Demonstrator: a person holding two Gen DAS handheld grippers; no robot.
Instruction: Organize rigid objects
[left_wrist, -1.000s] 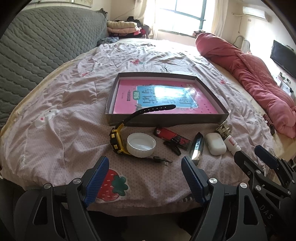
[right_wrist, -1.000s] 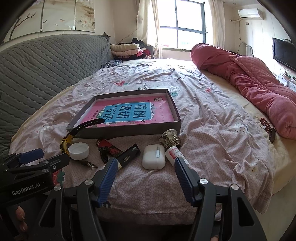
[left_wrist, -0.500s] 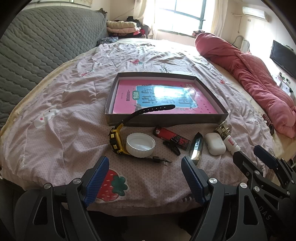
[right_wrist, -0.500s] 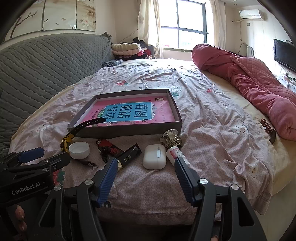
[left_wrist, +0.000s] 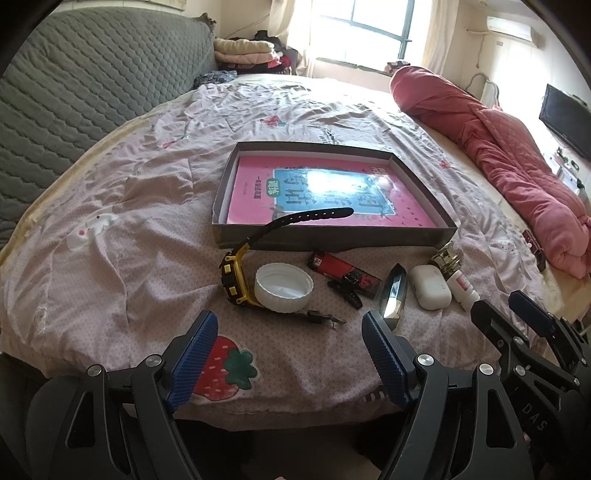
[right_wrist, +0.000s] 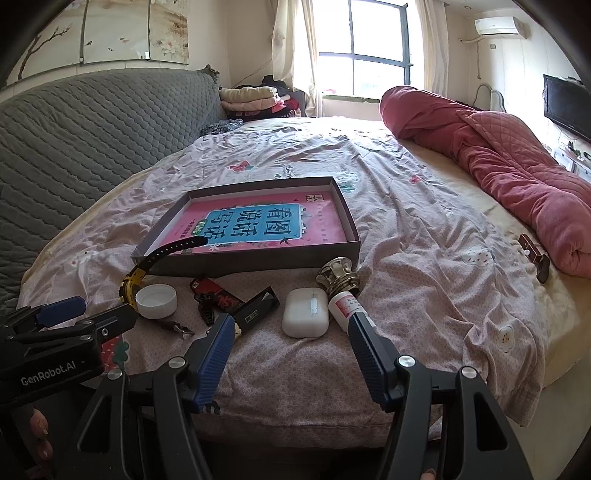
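Observation:
A shallow grey box (left_wrist: 332, 242) (right_wrist: 243, 263) with a pink book inside lies on the bed. In front of it lie a yellow-black watch (left_wrist: 232, 278) (right_wrist: 130, 285) with its strap resting on the box rim, a white lid (left_wrist: 283, 287) (right_wrist: 156, 301), a red lighter (left_wrist: 343, 272) (right_wrist: 216, 293), a black shiny case (left_wrist: 394, 295) (right_wrist: 258, 308), a white earbud case (left_wrist: 430, 287) (right_wrist: 305, 316) and a small white bottle with a metal cap (left_wrist: 456, 271) (right_wrist: 341, 291). My left gripper (left_wrist: 288, 336) is open and empty near the watch and lid. My right gripper (right_wrist: 291, 336) is open and empty before the earbud case.
A rolled red quilt (right_wrist: 491, 155) lies along the right side of the bed. A grey quilted headboard (left_wrist: 85, 81) stands at the left. A small dark object (right_wrist: 533, 254) lies by the quilt. Folded clothes (right_wrist: 255, 98) sit under the window.
Both grippers have drifted slightly; the view barely shifted. Nothing was grasped or moved.

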